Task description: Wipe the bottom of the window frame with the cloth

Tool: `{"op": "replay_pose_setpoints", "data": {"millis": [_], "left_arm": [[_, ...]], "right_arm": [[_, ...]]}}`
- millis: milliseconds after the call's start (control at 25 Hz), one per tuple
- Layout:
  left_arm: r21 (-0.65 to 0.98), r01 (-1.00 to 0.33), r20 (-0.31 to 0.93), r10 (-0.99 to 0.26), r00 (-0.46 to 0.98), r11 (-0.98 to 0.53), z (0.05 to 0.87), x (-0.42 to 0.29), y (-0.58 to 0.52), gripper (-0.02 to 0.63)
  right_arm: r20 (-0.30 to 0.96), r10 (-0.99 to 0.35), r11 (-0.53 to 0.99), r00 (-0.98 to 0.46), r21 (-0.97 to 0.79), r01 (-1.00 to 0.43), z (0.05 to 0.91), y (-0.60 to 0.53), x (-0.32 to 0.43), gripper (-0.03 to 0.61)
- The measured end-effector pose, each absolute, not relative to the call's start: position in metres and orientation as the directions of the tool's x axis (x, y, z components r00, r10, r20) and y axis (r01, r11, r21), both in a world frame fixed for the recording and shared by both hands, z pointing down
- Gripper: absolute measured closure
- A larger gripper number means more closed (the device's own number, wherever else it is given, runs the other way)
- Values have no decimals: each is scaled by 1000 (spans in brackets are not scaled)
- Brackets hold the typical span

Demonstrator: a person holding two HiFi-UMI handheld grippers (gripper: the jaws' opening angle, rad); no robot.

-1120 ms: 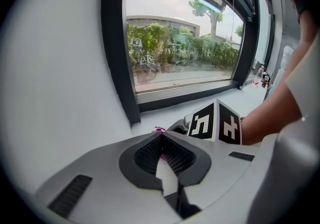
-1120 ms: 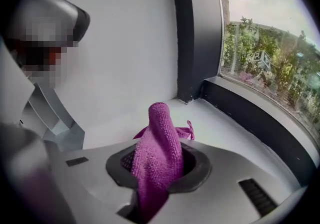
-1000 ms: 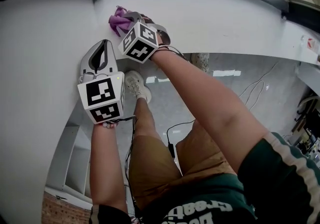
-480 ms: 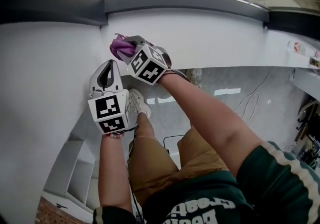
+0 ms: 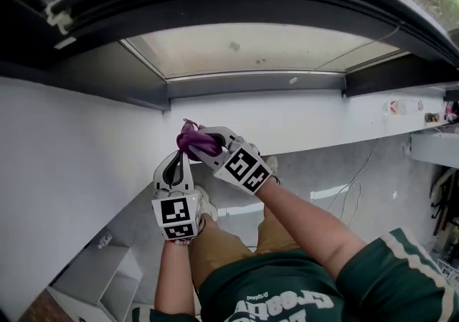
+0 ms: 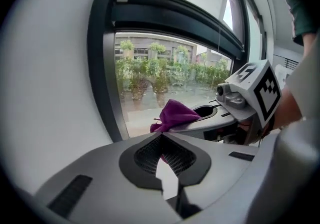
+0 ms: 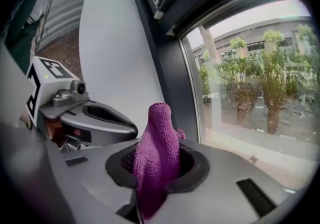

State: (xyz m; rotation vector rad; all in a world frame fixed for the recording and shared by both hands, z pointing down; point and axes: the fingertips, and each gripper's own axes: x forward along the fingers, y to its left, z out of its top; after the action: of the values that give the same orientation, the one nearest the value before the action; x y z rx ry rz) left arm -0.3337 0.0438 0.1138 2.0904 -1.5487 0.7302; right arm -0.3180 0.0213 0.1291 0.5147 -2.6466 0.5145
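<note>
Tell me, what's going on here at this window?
A person stands at a window with a handheld gripper in each hand. The right gripper is clamped on a purple cloth, held near the dark bottom window frame, apparently not touching it. The left gripper is shut and empty beside it.

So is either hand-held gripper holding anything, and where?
The right hand-held gripper clamps the purple cloth by a bunched fold; the left hand-held gripper holds nothing.
</note>
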Motion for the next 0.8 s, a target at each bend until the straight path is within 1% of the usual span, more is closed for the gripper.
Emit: {"op": "replay_pose_setpoints", "data": {"millis": [200, 320, 440, 600, 800], "left_arm": [[21, -935, 571, -764, 302, -353, 38, -300, 33, 604], [11, -919, 545, -768, 337, -395, 4, -278, 33, 604], [-5, -902, 501, -782, 372, -432, -31, -253, 22, 604], [15, -902, 465, -795, 389, -432, -66, -228, 17, 604], [0, -890, 434, -802, 411, -456, -99, -187, 15, 604]], "right_arm": [[386, -331, 876, -861, -214, -433, 42, 29, -281, 493], [366, -352, 874, -861, -201, -443, 8, 35, -257, 493], [340, -375, 883, -862, -150, -444, -27, 33, -231, 493], [297, -400, 897, -867, -66, -437, -69, 39, -197, 492], [245, -412, 905, -878, 1, -424, -106, 39, -150, 492]]}}
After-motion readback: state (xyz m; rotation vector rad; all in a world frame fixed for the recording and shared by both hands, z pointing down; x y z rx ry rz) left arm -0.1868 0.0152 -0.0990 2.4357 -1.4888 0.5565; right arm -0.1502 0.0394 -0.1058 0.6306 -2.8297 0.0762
